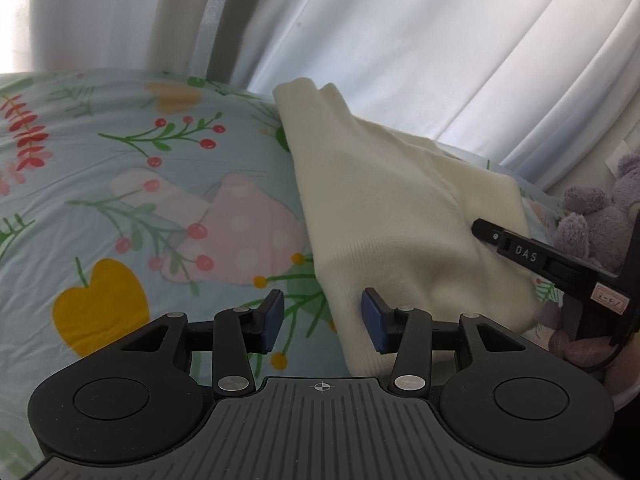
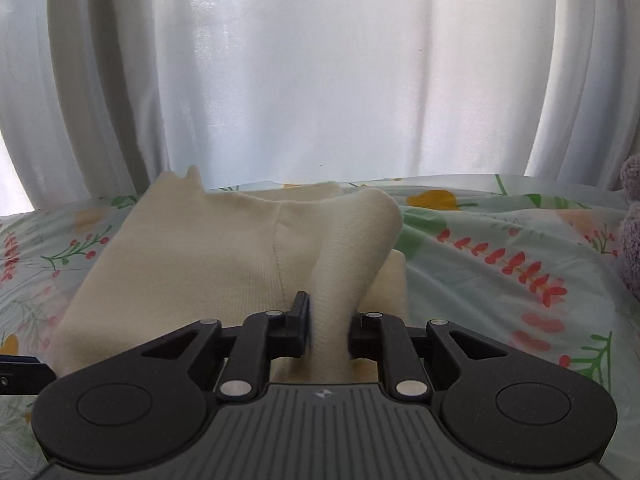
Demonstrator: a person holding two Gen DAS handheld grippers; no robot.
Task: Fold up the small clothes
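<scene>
The right tool [image 2: 330, 332] pinched a fold of the cream knit garment [image 2: 180, 264], and the lifted strip rose up and away from its jaws. The rest of the garment lay flat on the flowered bed sheet [image 2: 500, 240], ahead and to the left of that tool. Its long side ran from near to far.

The left tool [image 1: 322, 320] was wide open and held nothing. The garment's near edge [image 1: 360, 320] sat just by its right finger, so this tool was nearer that edge.

A purple plush toy [image 1: 592, 216] sat far to the right. White curtains [image 2: 320, 80] hung behind the bed. Nothing blocked the fold, I think.
</scene>
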